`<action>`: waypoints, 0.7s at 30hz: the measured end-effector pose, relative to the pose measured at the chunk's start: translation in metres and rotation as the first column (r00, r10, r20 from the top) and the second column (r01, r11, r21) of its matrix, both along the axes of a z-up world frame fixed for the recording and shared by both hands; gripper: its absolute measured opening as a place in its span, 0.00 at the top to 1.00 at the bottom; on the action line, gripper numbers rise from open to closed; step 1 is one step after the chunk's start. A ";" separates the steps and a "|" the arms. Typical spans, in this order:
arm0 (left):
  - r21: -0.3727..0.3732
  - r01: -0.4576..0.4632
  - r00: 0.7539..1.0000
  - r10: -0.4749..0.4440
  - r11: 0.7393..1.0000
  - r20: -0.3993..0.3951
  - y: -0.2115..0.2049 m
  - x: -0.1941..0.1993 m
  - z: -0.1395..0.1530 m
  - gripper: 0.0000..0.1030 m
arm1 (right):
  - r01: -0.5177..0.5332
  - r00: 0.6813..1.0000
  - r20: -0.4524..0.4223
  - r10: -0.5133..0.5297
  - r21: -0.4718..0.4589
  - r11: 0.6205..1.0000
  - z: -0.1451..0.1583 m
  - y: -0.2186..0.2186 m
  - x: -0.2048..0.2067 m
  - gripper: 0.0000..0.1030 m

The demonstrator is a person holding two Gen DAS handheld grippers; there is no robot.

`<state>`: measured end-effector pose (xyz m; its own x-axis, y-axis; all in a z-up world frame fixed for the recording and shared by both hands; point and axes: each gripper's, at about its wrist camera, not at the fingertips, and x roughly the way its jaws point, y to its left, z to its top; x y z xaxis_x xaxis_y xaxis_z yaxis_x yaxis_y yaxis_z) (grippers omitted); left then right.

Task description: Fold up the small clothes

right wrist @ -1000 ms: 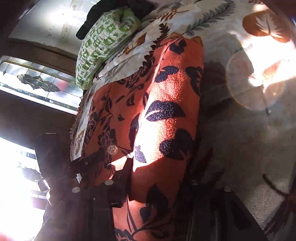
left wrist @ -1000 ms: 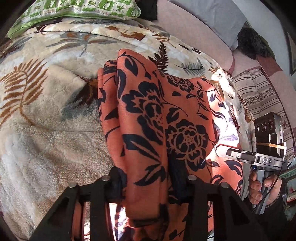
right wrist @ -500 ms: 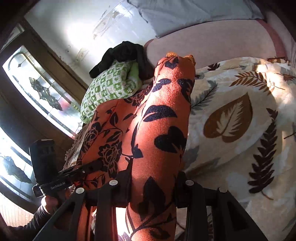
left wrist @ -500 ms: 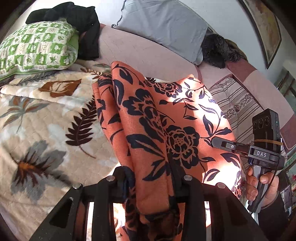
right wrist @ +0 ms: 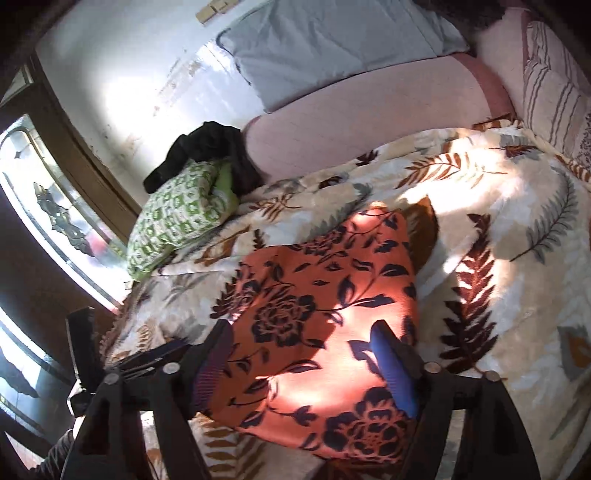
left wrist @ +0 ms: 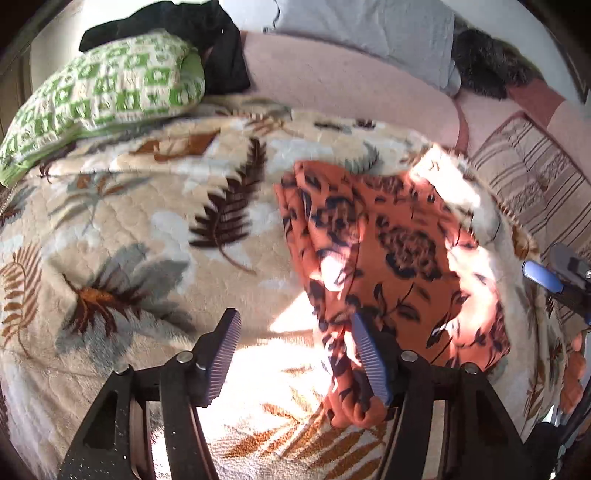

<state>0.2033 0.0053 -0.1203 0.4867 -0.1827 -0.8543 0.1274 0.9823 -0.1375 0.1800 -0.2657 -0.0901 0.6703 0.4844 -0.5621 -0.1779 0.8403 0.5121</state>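
An orange cloth with dark flowers (left wrist: 399, 258) lies folded on the leaf-print blanket (left wrist: 147, 229). My left gripper (left wrist: 295, 360) hangs over the cloth's near left corner with its jaws opening. Only the cloth's edge reaches in beside the right pad (left wrist: 369, 365), and nothing presses on it. In the right wrist view the same cloth (right wrist: 325, 295) lies flat between the wide, still opening fingers of my right gripper (right wrist: 303, 369), loose from both pads. The right gripper's blue pad (left wrist: 543, 277) shows at the left view's right edge.
A green-patterned pillow (left wrist: 103, 96) with a black garment (left wrist: 207, 40) on it sits at the back left. A grey pillow (left wrist: 369, 29), a pink bolster (left wrist: 332, 81) and a striped cushion (left wrist: 528, 184) line the back and right. A window (right wrist: 55, 229) is at the left.
Both grippers held the cloth up by its near edge; now both have opened and the cloth has dropped folded onto the blanket. The left view has swung left off the cloth.
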 end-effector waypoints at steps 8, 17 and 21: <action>0.041 -0.025 0.998 0.023 0.999 0.052 0.009 -0.017 0.021 0.34 | -0.017 0.984 -0.179 0.017 0.004 1.000 -0.050 0.030 -0.003 0.13; -0.041 0.021 0.996 -0.018 0.999 0.091 -0.025 0.042 0.051 0.34 | 0.028 0.998 -0.058 -0.021 0.120 0.992 -0.048 0.016 -0.036 0.13; 0.043 -0.041 0.999 0.040 0.998 0.036 -0.041 0.081 0.016 0.34 | 0.021 0.998 -0.062 -0.012 0.134 0.991 -0.058 0.015 -0.033 0.13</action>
<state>0.2839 -0.0357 -0.1044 0.5231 -0.1249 -0.8431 0.0913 0.9917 -0.0903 0.1469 -0.2508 -0.1481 0.6452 0.5476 -0.5328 -0.1293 0.7656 0.6302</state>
